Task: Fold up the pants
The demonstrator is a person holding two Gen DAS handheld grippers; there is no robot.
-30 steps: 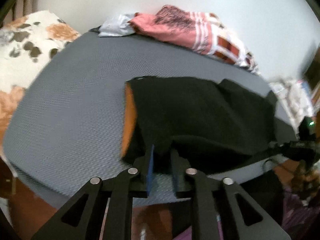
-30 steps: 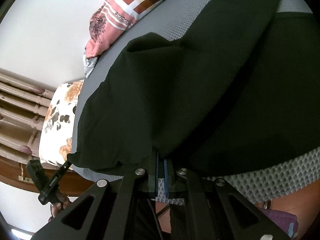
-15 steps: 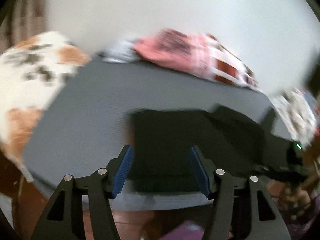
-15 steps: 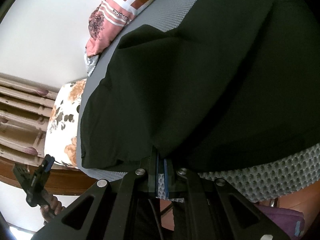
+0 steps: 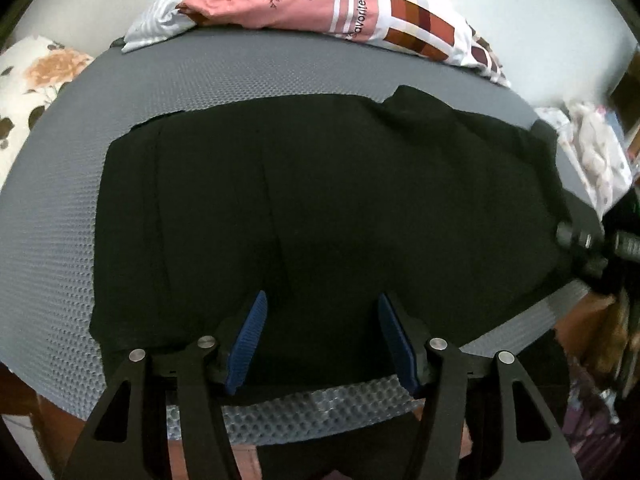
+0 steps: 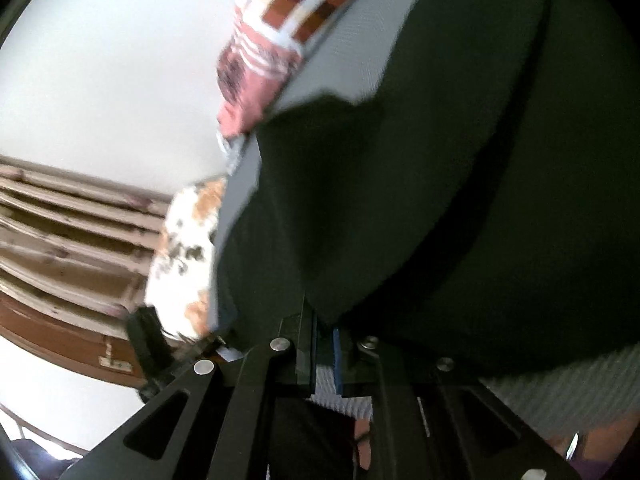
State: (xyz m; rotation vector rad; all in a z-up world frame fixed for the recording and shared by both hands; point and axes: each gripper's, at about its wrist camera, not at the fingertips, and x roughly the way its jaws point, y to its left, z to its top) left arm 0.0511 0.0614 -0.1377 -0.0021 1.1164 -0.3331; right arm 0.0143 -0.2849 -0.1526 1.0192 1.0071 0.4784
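Note:
Black pants [image 5: 320, 208] lie spread flat on a grey textured mat [image 5: 200, 76]. My left gripper [image 5: 320, 312] is open, its blue pads just above the pants' near edge, holding nothing. In the right wrist view the pants [image 6: 440, 200] fill most of the frame, with one folded layer lifted. My right gripper [image 6: 325, 326] is shut on the near edge of the pants. The right gripper also shows at the far right of the left wrist view [image 5: 580, 240], at the pants' right end.
A pink patterned cloth [image 5: 320, 0] and a pale striped cloth [image 5: 156, 28] lie at the mat's far edge. A floral pillow [image 5: 32, 84] sits at the left. A wooden bed frame [image 6: 60, 240] and white wall lie beyond.
My left gripper let go of the pants and opened, then came down close over the pants' near edge. My right gripper stays shut on the pants and has shifted, blurring its view.

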